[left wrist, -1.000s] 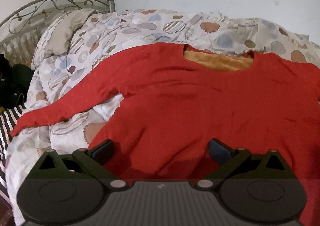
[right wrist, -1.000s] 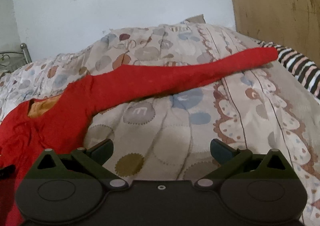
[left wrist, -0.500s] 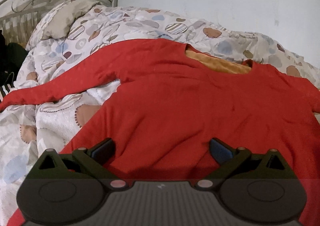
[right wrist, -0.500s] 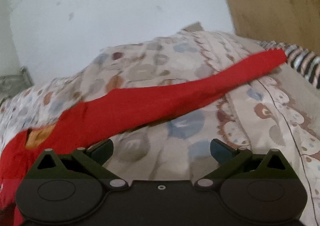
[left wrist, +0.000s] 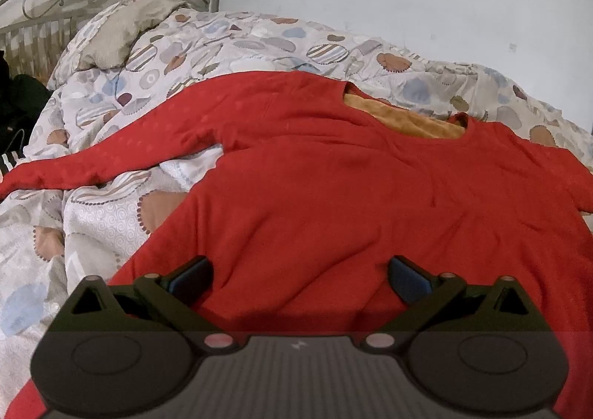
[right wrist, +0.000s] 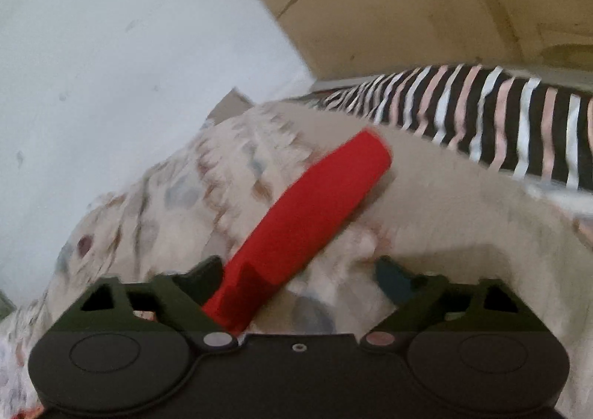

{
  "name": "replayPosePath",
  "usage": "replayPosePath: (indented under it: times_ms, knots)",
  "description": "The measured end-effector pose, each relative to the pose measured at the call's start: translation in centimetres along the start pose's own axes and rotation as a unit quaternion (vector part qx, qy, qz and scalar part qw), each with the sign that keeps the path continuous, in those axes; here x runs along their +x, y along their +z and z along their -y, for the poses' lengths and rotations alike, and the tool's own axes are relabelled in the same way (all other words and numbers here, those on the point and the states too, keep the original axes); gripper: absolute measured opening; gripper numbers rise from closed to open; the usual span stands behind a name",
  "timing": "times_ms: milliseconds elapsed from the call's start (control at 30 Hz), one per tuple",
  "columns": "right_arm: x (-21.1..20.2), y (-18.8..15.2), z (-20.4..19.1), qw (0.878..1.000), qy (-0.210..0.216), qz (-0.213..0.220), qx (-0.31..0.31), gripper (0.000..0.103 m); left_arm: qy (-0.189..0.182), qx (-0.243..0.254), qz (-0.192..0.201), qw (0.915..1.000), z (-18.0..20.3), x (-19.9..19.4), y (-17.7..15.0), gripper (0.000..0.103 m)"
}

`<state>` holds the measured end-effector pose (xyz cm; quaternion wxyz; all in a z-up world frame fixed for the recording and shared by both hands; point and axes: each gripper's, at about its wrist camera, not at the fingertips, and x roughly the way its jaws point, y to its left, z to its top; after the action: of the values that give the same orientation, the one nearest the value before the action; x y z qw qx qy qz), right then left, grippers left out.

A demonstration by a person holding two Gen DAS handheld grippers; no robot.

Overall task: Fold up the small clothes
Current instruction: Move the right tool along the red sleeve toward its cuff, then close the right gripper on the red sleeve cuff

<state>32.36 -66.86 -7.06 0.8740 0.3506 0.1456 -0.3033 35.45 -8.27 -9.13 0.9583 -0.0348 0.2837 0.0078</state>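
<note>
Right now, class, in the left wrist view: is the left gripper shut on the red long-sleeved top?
No: the left gripper is wide open above the red long-sleeved top.

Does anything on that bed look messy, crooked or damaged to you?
Nothing looks damaged. The red top lies spread on a rumpled patterned duvet, unfolded, with its orange lining showing at the neck. One sleeve runs slantwise between the right gripper's open fingers. That view is blurred.

Shirt [left wrist: 333, 204] is showing solid red, with orange-yellow lining [left wrist: 411, 122] at the neck; quilt [left wrist: 259, 37] is displaying blue, brown and grey blobs; sheet [right wrist: 481, 122] is showing black-white-pink stripes.
</note>
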Motion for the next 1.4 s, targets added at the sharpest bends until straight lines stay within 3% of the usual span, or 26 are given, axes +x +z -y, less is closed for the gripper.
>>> replayPosePath:
  times_ms: [33,100,167,233,367,467,533,600,800,1033,1233,1267,1400]
  knots:
    - [0.5,0.7,0.1,1.0,-0.009,0.004,0.005,0.069,0.0,0.0,0.0,1.0,0.1,0.0,0.0,0.103]
    - [1.6,1.9,-0.1,1.0,-0.025,0.002,0.005,0.031,0.0,0.0,0.0,1.0,0.1,-0.1,0.0,0.103]
    - [2.2,2.8,-0.8,0.999,-0.042,0.004,-0.022,0.012,0.002,0.003,0.0,1.0,0.2,-0.2,0.2,0.103]
    - [2.3,3.6,-2.5,0.996,-0.043,0.016,-0.073,0.006,0.007,0.011,-0.005,0.9999,0.7,-0.5,1.0,0.103]
    - [0.7,4.9,-7.2,0.976,-0.021,0.067,-0.207,0.005,-0.017,0.014,0.031,0.9993,2.2,-2.5,2.4,0.103]
    - [0.1,6.3,-9.5,0.966,-0.006,0.076,-0.245,0.006,-0.05,0.041,0.053,0.9965,4.2,-3.3,2.8,0.103]
    - [0.7,7.3,-9.8,0.971,0.005,0.052,-0.234,0.019,-0.064,0.067,0.043,0.9948,5.5,-3.0,2.4,0.103]
    - [1.3,7.9,-8.8,0.978,0.012,0.035,-0.205,0.054,-0.063,0.083,0.02,0.9943,6.5,-2.0,1.2,0.103]
    - [0.8,4.9,-3.6,0.978,-0.004,0.015,-0.21,0.072,-0.074,0.064,0.005,0.9952,6.0,-0.6,-0.1,0.103]
    - [2.2,0.6,2.3,0.989,0.013,-0.025,-0.144,0.07,-0.089,0.046,0.002,0.995,5.2,-0.5,-0.5,0.103]
    - [4.1,2.2,2.4,0.996,0.059,0.0,-0.065,0.07,-0.086,0.049,0.011,0.9951,5.4,-0.7,-0.8,0.103]
    - [4.8,2.4,2.2,0.997,0.057,0.0,-0.056,0.066,-0.086,0.049,0.011,0.9951,5.5,-0.7,-0.8,0.103]
    - [6.3,2.8,1.2,0.997,0.057,-0.009,-0.045,0.023,-0.086,0.049,0.012,0.995,5.5,-0.7,-0.8,0.103]
